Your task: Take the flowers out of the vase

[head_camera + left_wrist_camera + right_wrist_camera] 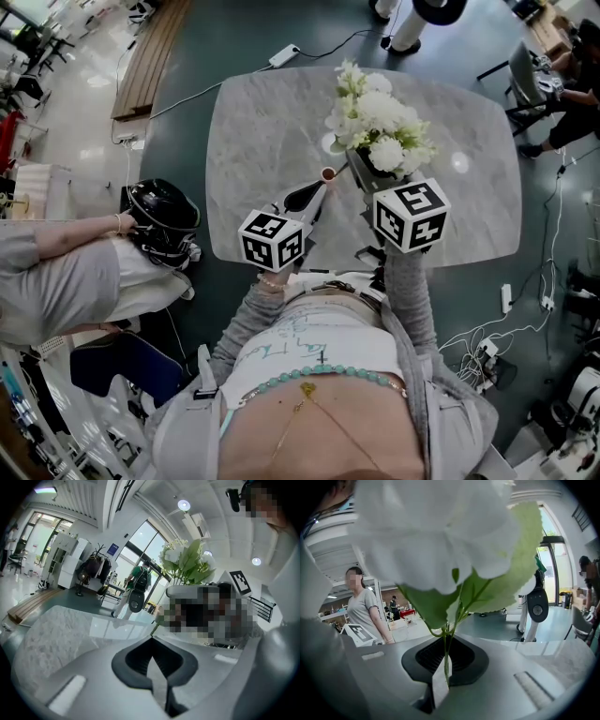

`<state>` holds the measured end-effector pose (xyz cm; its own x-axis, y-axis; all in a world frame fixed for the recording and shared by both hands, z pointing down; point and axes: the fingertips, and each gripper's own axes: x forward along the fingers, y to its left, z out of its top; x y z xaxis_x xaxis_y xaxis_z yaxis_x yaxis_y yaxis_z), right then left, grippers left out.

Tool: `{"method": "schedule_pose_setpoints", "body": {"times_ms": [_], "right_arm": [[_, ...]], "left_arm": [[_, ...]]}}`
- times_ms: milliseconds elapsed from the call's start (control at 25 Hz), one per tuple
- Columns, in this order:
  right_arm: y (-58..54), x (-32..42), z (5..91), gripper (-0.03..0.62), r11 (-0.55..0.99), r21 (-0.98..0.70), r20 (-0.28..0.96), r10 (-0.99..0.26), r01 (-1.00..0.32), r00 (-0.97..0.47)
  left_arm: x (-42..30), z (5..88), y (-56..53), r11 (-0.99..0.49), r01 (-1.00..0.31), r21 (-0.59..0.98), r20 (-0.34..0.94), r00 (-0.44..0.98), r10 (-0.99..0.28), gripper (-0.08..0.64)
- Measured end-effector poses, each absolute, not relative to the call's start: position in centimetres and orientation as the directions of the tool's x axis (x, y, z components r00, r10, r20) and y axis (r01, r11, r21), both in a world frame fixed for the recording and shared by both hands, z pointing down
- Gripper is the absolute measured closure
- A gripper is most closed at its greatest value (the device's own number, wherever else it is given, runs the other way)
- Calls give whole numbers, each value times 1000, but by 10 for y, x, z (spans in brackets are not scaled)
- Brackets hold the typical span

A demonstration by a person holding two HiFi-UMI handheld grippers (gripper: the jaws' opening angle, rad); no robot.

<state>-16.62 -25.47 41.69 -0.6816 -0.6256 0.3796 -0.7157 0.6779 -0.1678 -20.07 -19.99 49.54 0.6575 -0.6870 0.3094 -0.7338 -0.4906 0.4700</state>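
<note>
A bunch of white flowers [380, 117] with green leaves hangs over the middle of the marble table [262, 131]. My right gripper [359, 167] is shut on its thin green stem [446, 648], and a white bloom [440, 536] fills the top of the right gripper view. My left gripper [322, 183] lies just left of the stems, jaws shut with nothing seen between them [152, 641]. A small round brown-rimmed thing [328, 173] sits at its tip; I cannot tell whether it is the vase. The left gripper view shows the flowers [183, 559] ahead to the right.
A seated person [56, 272] and a black helmet [162, 217] are left of the table. Cables and a power strip [284, 54] lie on the dark floor. A white machine base [412, 23] stands beyond the far edge. Another person [572, 84] sits at the far right.
</note>
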Motion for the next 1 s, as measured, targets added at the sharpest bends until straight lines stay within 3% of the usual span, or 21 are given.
{"method": "schedule_pose_setpoints", "body": {"times_ms": [1000], "right_arm": [[-255,-168,419,557,688,-174,390,-609,-705,-690]], "left_arm": [[-202,494,-202,-484,-739,468,315,651,-690,560]]}}
